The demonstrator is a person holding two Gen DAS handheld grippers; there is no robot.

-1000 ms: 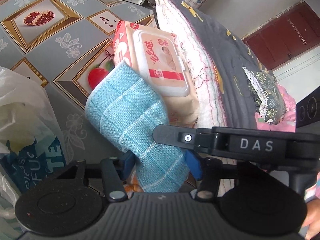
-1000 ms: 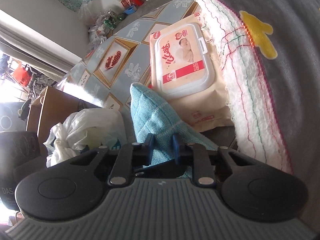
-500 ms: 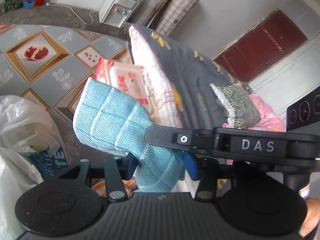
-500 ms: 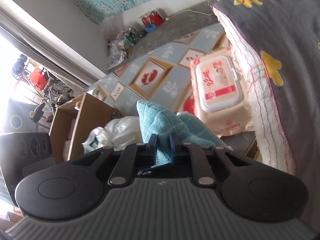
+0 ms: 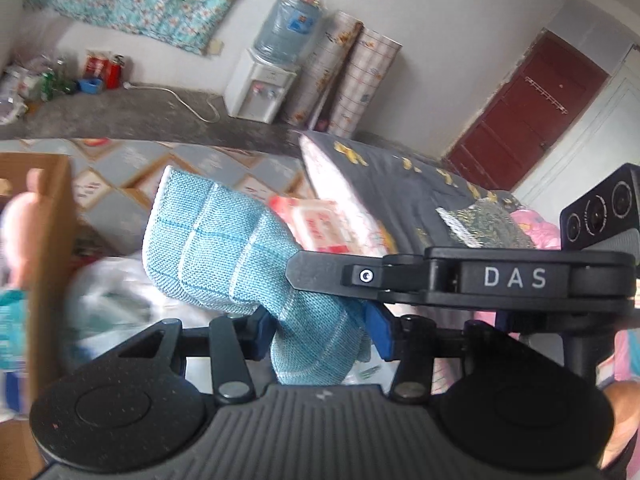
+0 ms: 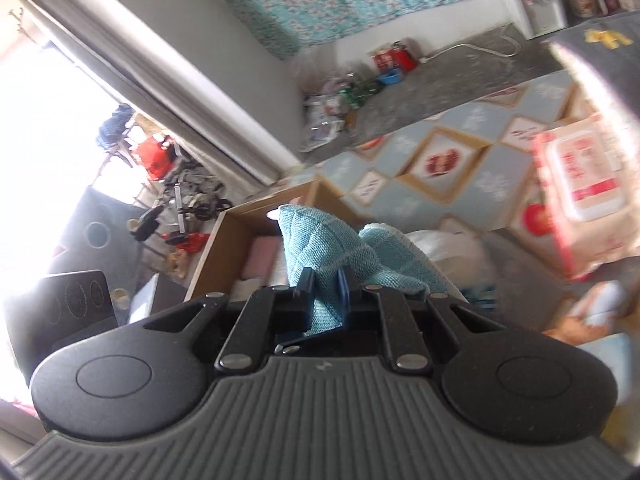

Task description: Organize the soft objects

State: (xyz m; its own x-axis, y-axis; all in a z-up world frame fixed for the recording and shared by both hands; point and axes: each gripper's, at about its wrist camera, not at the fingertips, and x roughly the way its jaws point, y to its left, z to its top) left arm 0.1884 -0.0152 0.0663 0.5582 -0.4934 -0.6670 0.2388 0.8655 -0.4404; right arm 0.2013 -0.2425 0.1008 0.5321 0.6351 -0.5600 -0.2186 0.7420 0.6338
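Observation:
A light blue knitted cloth hangs in the air, held by both grippers. My left gripper is shut on its lower part. My right gripper is shut on another fold of the cloth; the right gripper's black body crosses the left wrist view. A cardboard box with soft things inside, one of them pink, stands beyond the cloth; its edge shows at the left of the left wrist view.
A pack of wet wipes lies on the patterned mat beside a folded grey blanket. A white plastic bag lies near the box. A water dispenser stands at the far wall.
Both grippers have lifted the blue cloth up and away from the wet wipes and swung left toward the cardboard box, which has come into view.

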